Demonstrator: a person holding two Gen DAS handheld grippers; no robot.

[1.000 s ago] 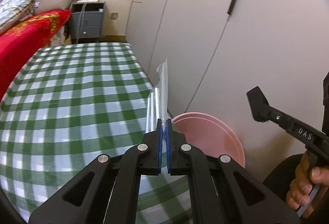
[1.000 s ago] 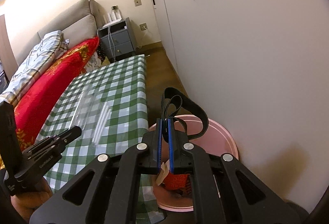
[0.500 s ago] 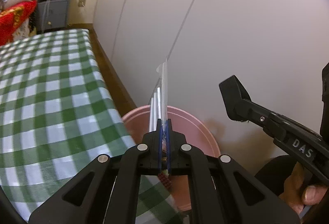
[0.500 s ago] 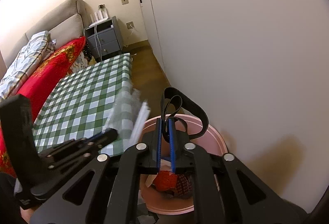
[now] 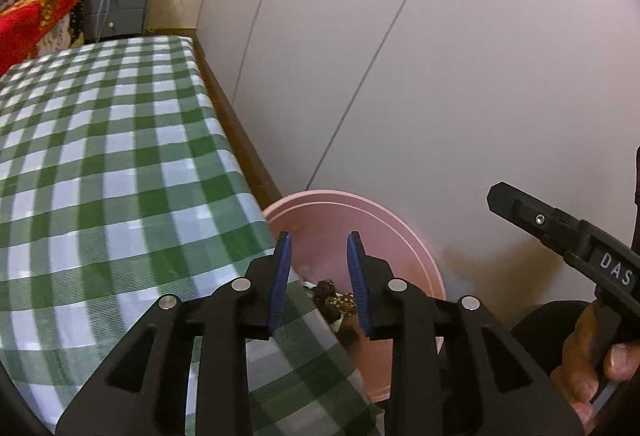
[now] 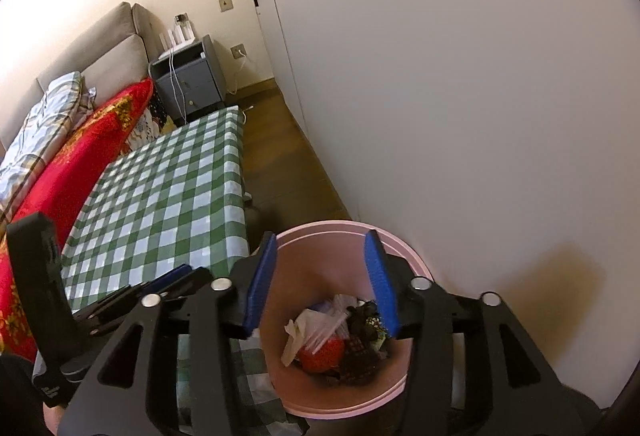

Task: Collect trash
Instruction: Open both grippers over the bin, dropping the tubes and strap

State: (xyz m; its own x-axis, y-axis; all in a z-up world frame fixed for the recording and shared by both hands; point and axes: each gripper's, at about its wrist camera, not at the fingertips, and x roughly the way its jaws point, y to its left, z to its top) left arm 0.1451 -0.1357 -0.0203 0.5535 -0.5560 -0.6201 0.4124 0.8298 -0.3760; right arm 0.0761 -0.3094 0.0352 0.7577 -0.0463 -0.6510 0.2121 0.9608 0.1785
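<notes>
A pink bin (image 6: pixel 404 248) stands on the floor between the table's corner and the white wall. It holds a crumpled clear wrapper (image 6: pixel 316 324), a red piece (image 6: pixel 324 352) and dark scraps (image 6: pixel 360 348). My right gripper (image 6: pixel 321 236) hovers straight over the bin, its jaws opening with nothing between them. My left gripper (image 5: pixel 319 240) hangs over the bin's near-left rim (image 5: pixel 360 204) at the table corner. Its jaws are also opening and hold nothing. Dark scraps (image 5: pixel 334 298) show between its fingers, down in the bin.
A table under a green checked cloth (image 5: pixel 100 156) runs to the left of the bin. White wardrobe doors (image 5: pixel 440 76) close off the right. A narrow strip of wooden floor (image 6: pixel 288 164) lies between them. Beyond are a red blanket (image 6: pixel 80 164) and a grey nightstand (image 6: pixel 188 80).
Both grippers went from shut to open. The clear wrapper left the left jaws and now lies in the bin; the black strap left the right jaws. The left gripper moved toward the bin.
</notes>
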